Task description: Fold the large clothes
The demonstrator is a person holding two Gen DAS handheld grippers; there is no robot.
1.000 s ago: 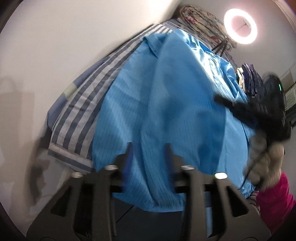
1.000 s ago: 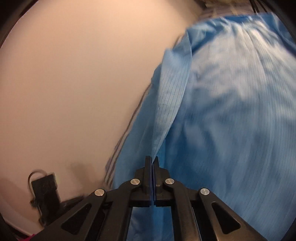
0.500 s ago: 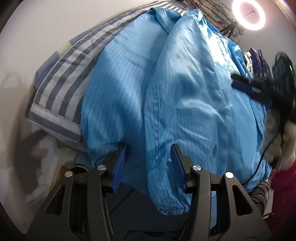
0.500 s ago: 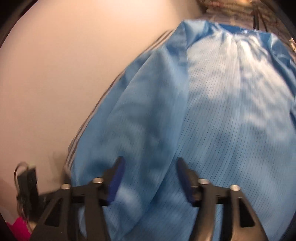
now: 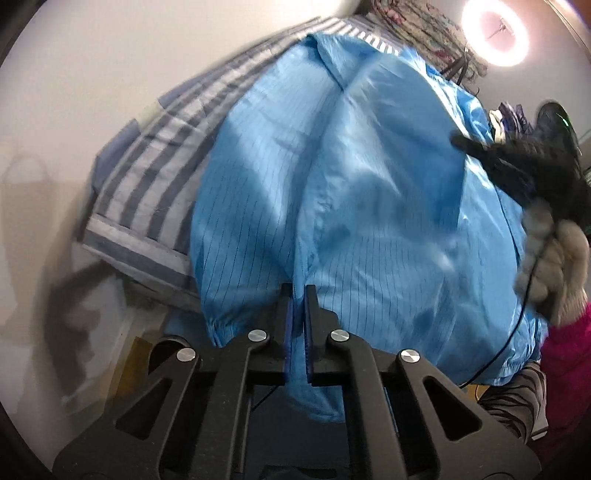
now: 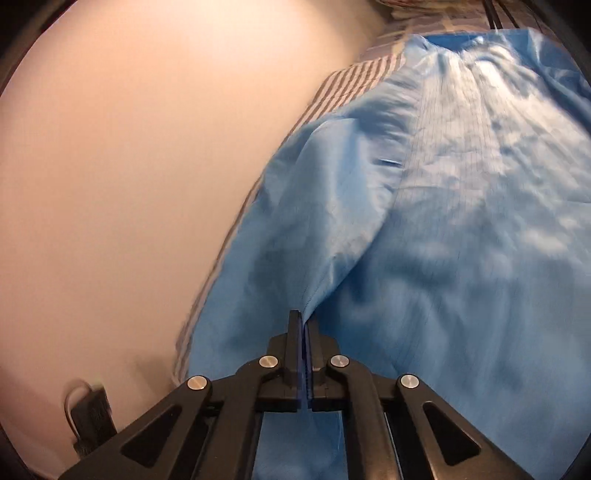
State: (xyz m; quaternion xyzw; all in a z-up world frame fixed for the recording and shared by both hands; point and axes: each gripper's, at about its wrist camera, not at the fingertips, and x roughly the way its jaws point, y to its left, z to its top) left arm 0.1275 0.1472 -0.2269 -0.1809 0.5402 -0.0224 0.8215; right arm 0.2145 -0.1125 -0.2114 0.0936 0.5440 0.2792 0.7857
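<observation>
Blue garment (image 5: 362, 192), thin-striped, spread over a striped bedcover (image 5: 159, 173) beside a pale wall (image 6: 129, 166). Left tongs (image 5: 297, 291) pinched on a fold near its cuffed hem. Right tongs (image 6: 303, 319) closing, a raised ridge of the cloth pressed between the pads. Ring light (image 5: 495, 31) behind.

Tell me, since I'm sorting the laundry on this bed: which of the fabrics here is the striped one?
The sheet lying under the blue garment, showing at its left edge. It has grey and pale stripes; the garment is plain bright blue with thin dark lines.
</observation>
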